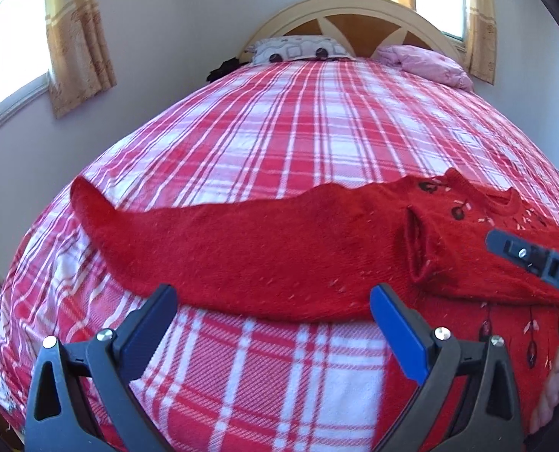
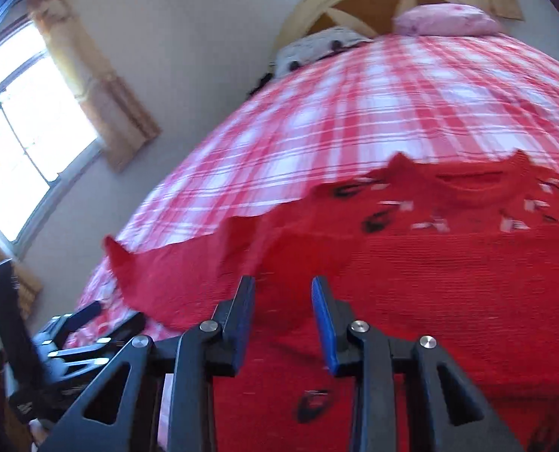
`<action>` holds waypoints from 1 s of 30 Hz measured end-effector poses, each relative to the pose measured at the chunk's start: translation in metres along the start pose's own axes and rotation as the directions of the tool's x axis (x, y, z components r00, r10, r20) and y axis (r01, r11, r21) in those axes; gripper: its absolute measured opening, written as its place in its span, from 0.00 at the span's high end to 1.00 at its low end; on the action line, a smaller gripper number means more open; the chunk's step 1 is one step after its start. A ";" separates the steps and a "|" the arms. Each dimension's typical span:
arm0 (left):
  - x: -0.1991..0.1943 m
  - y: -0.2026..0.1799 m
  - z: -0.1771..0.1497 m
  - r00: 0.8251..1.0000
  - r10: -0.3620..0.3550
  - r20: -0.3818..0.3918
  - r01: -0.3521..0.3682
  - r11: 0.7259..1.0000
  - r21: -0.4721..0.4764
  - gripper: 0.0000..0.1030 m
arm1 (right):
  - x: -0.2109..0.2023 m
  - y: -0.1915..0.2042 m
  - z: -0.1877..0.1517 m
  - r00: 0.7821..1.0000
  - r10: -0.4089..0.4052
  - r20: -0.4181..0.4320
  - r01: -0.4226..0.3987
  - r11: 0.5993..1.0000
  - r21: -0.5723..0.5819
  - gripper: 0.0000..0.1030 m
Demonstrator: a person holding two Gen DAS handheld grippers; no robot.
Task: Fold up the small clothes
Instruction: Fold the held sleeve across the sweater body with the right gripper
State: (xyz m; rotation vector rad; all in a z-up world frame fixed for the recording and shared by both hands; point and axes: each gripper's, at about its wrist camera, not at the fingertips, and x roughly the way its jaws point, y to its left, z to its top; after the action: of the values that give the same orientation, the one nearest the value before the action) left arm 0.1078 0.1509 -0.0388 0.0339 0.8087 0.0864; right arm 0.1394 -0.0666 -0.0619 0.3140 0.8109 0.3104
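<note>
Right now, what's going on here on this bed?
A person is folding a red sweater spread on a bed with a red and white plaid blanket, using a handheld claw in each hand. One sleeve is already folded across the body. The left claw hangs wide open at the sweater's near edge, gripping nothing. The right claw is over the sweater's body, its jaws partly open with nothing pinched between them.
</note>
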 end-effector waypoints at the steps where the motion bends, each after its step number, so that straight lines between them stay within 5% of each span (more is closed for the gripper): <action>1: 0.002 -0.006 0.004 1.000 -0.009 -0.003 0.009 1.000 0.003 0.00 | 0.003 -0.005 0.000 1.000 -0.029 -0.008 0.029 1.000 0.010 0.68; 4: 0.004 -0.023 0.015 1.000 -0.024 0.001 0.024 1.000 0.010 0.00 | 0.026 -0.015 -0.011 0.993 0.026 -0.117 -0.017 0.997 0.075 0.68; 9: 0.005 -0.051 0.021 0.999 -0.053 -0.002 0.053 0.997 0.059 0.00 | 0.001 -0.015 -0.011 0.989 0.126 -0.075 -0.118 0.988 0.101 0.68; 13: 0.005 -0.064 0.021 0.999 -0.049 0.006 0.048 0.995 0.086 0.00 | -0.057 -0.046 0.000 0.997 -0.016 0.074 0.008 0.995 0.101 0.68; 16: 0.015 -0.075 0.021 0.999 -0.037 -0.004 0.037 0.995 0.090 0.00 | -0.092 -0.084 0.000 0.971 -0.211 0.111 0.198 0.973 0.116 0.68; 20: 0.036 -0.090 0.017 0.999 -0.014 -0.043 0.018 0.996 0.088 0.00 | -0.114 -0.135 -0.020 0.926 -0.371 0.074 0.354 0.918 0.178 0.68; 25: 0.061 -0.093 0.005 0.991 0.005 -0.134 0.006 0.997 0.083 0.00 | -0.114 -0.153 -0.038 0.930 -0.362 0.064 0.341 0.915 0.213 0.68; 28: 0.049 -0.074 0.005 0.993 -0.016 -0.119 0.019 0.999 0.028 0.00 | -0.113 -0.146 -0.029 0.938 -0.338 0.080 0.312 0.922 0.229 0.56; 30: 0.034 -0.050 0.007 0.998 0.003 -0.069 -0.005 1.000 -0.017 0.00 | -0.124 -0.135 -0.031 0.950 -0.261 0.168 0.214 0.943 0.253 0.55</action>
State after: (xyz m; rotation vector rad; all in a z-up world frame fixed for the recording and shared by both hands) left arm 0.1394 0.1046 -0.0615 0.0160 0.8767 0.0988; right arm 0.0561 -0.2325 -0.0528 0.4538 0.6780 -0.0465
